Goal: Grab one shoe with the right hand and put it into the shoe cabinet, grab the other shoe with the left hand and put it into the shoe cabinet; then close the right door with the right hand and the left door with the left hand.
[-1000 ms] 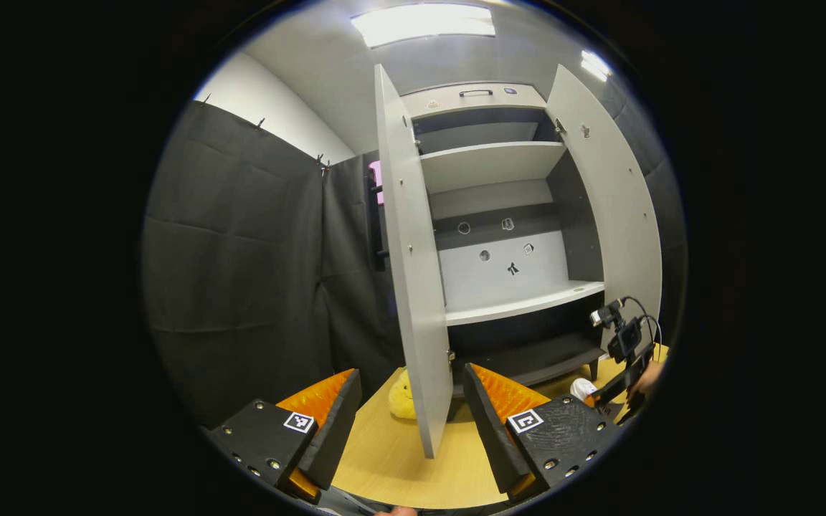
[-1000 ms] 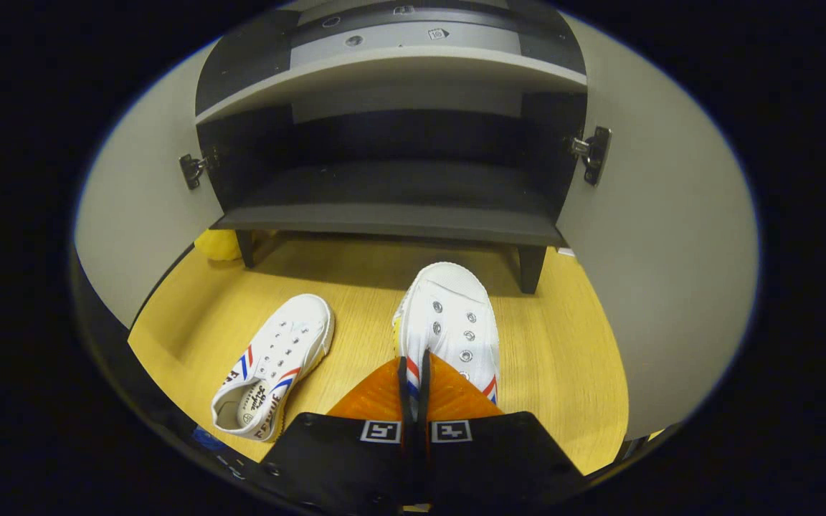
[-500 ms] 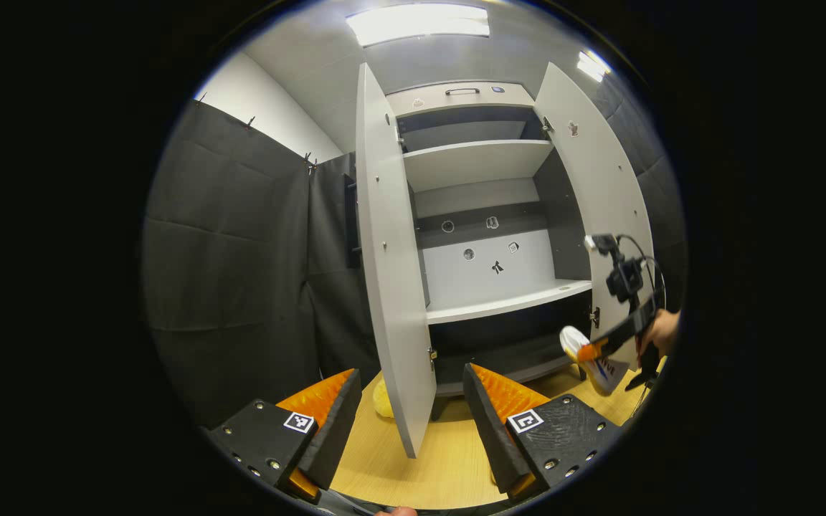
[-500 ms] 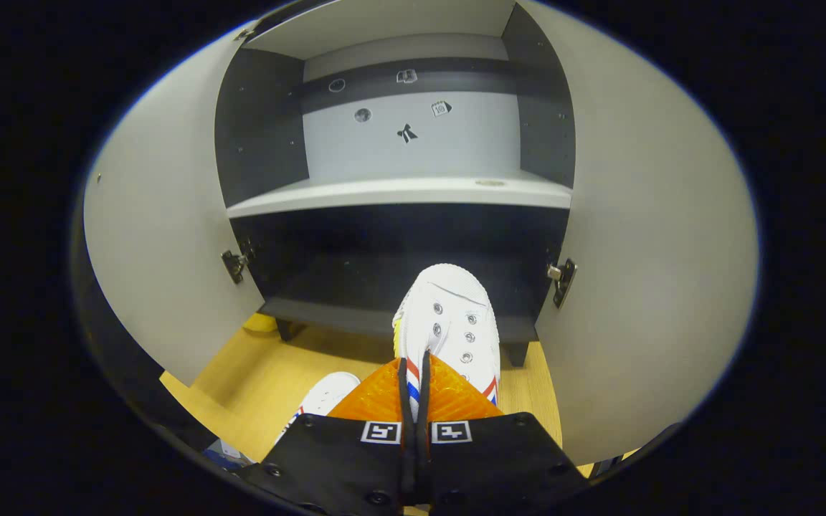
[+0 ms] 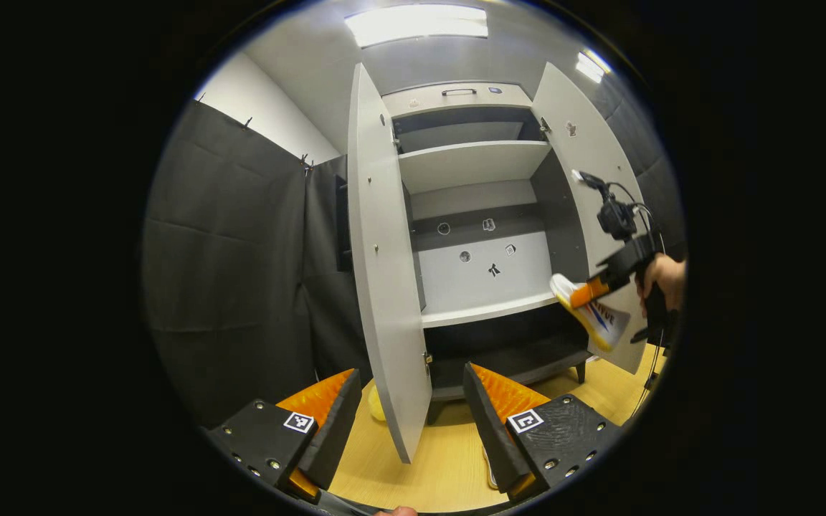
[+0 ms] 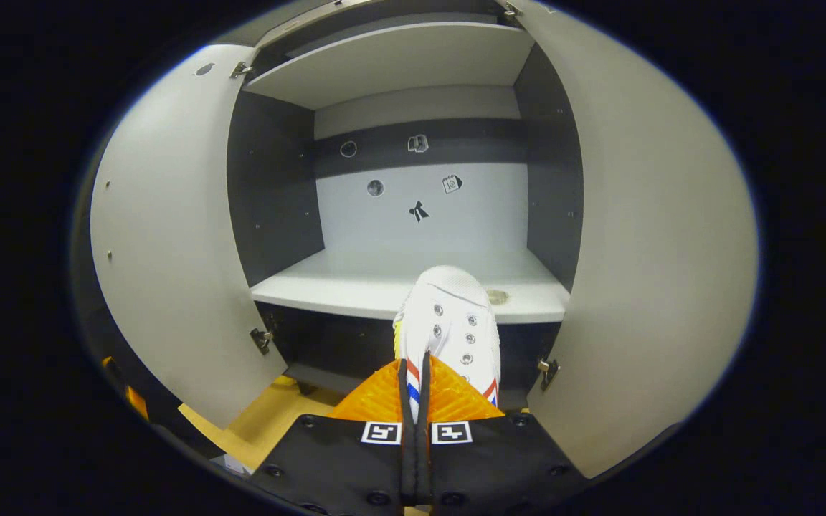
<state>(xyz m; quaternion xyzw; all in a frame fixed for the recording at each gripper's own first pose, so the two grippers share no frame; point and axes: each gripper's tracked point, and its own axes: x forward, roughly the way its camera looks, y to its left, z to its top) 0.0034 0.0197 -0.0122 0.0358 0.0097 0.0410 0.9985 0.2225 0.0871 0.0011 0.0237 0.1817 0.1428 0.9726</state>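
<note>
Two doors of the shoe cabinet [image 6: 413, 279] stand wide open, the left door [image 5: 384, 272] and the right door [image 6: 642, 287] flanking pale shelves. The right tool [image 6: 414, 383] is clamped on a white shoe [image 6: 452, 322] at its heel end, holding it in the air with its toe pointing at the middle shelf [image 6: 355, 276]. From the left gripper view, that shoe hangs before the right door. The left tool [image 5: 411, 416] is spread open and holds nothing, low over the wooden floor [image 5: 427, 466].
</note>
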